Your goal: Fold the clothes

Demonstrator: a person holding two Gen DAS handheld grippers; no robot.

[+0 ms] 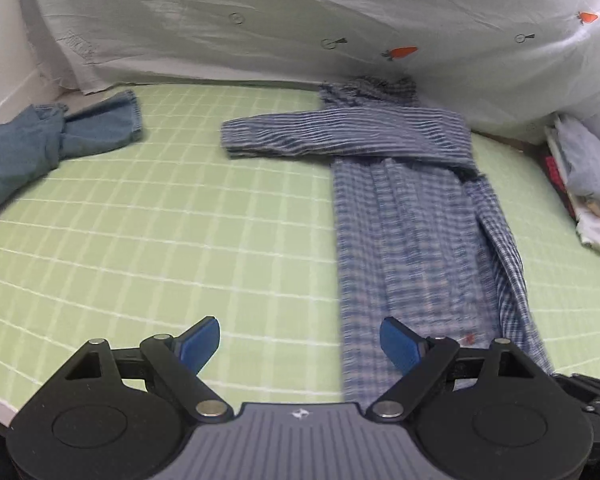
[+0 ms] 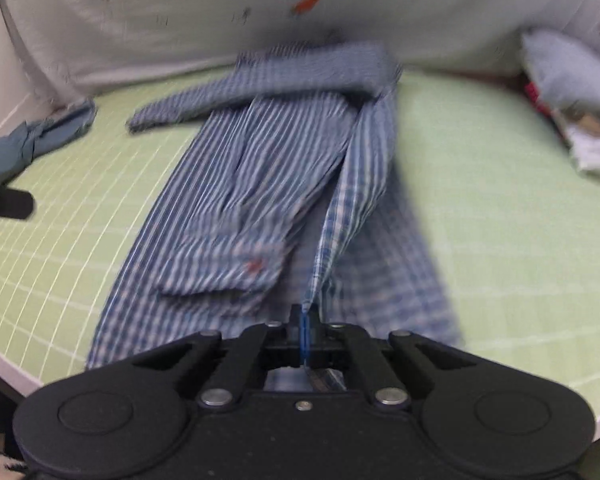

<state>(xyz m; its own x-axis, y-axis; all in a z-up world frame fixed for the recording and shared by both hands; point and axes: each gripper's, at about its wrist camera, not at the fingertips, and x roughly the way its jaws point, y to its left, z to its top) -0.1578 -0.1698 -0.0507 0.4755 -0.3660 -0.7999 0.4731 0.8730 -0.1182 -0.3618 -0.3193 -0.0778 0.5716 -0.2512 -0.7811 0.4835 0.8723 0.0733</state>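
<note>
A blue and white striped shirt (image 1: 404,216) lies lengthwise on the green checked sheet (image 1: 180,216), one sleeve folded across its top toward the left. My left gripper (image 1: 300,346) hovers open over the sheet at the shirt's near left edge, nothing between its blue pads. In the right wrist view the shirt (image 2: 260,184) fills the middle. My right gripper (image 2: 305,328) is shut on the shirt's right side edge, and the pinched cloth rises in a raised fold from the jaws. The picture is blurred by motion.
A crumpled blue denim garment (image 1: 40,144) lies at the far left of the bed. A white cover with carrot prints (image 1: 340,24) stands behind. A stack of folded clothes (image 1: 580,184) sits at the right. The bed's near edge (image 2: 16,368) is close.
</note>
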